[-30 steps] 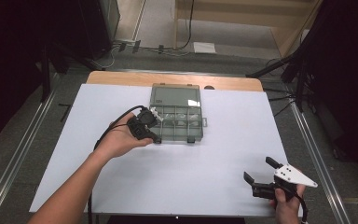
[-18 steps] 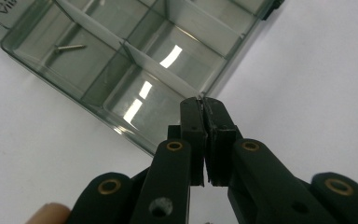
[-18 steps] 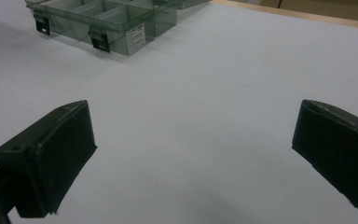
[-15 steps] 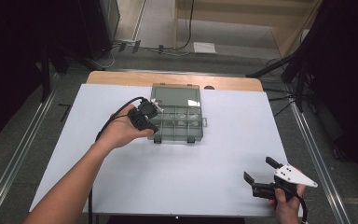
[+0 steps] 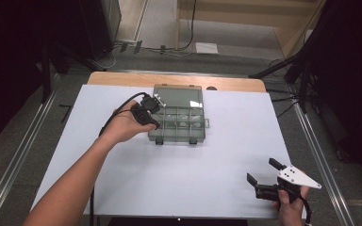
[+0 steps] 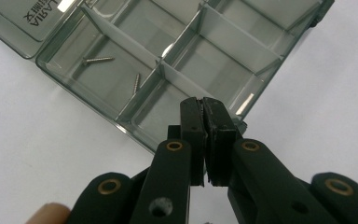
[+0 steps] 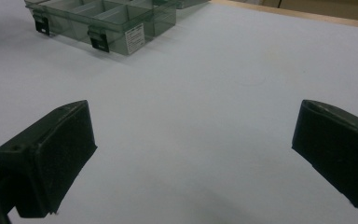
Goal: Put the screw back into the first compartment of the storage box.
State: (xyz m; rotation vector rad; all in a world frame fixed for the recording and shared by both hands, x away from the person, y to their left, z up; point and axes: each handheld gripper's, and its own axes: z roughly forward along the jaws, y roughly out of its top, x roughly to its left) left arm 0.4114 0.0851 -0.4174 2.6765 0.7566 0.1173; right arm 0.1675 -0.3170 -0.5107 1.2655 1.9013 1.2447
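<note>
The left gripper (image 5: 152, 109) has slid from the near-left corner of the compartment box (image 5: 179, 123) toward twelve o'clock along the box's left side, and now sits over its left compartments. Its jaws are pressed together with nothing visible between them. In the left gripper view the tips (image 6: 204, 108) hover just above a bare compartment at the box's edge, while two small screws (image 6: 98, 59) lie in the neighbouring compartment, toward ten o'clock from the tips.

The box itself rests on the white surface (image 5: 193, 174) toward twelve o'clock of centre, its clear lid (image 5: 178, 95) folded open behind it — it has not shifted over the last second.

The right gripper (image 5: 266, 178) has held its place at about five o'clock near the front edge, jaws standing wide apart with only bare surface between them, well apart from the box.

My reading: the left hand is positioning over the compartments rather than gripping anything yet. With the jaws closed, it would need to open them before it could pick a screw — or it may mean to nudge something with the closed tips.
</note>
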